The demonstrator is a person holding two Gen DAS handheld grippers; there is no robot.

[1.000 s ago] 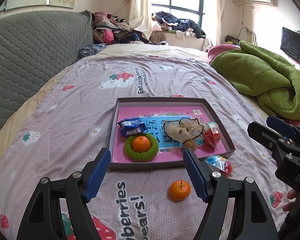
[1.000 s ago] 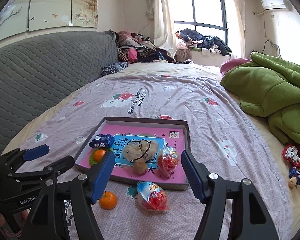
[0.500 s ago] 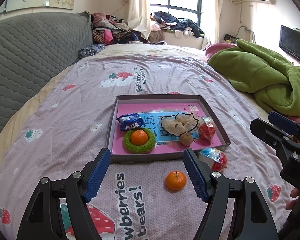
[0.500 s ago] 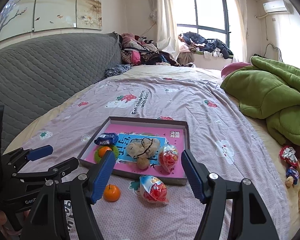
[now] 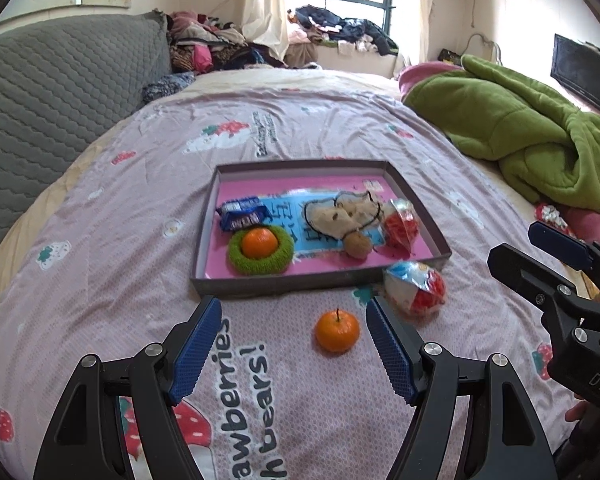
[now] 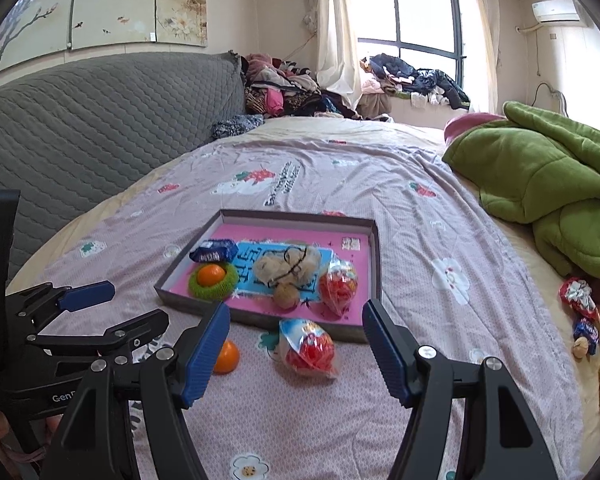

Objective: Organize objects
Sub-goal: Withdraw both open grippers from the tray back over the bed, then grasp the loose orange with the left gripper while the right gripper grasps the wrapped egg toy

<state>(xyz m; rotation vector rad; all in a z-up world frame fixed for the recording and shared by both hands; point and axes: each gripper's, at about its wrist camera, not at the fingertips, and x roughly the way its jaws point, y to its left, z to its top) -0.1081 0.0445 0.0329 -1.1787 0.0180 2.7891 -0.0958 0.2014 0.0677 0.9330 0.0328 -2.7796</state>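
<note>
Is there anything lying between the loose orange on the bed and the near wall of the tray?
No. In the left wrist view, only bare printed bedsheet lies between the loose orange and the tray's near wall.

Daylight came through a curtained window [image 6: 406,12], grey quilted headboard [image 6: 100,120] stood left; green blanket [image 6: 540,184] lay right

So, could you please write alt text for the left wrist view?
The open left tool hovers over a bedspread, a loose orange between its tips. Beyond, a tray holds snacks and another orange; a snack bag lies beside it.
</note>
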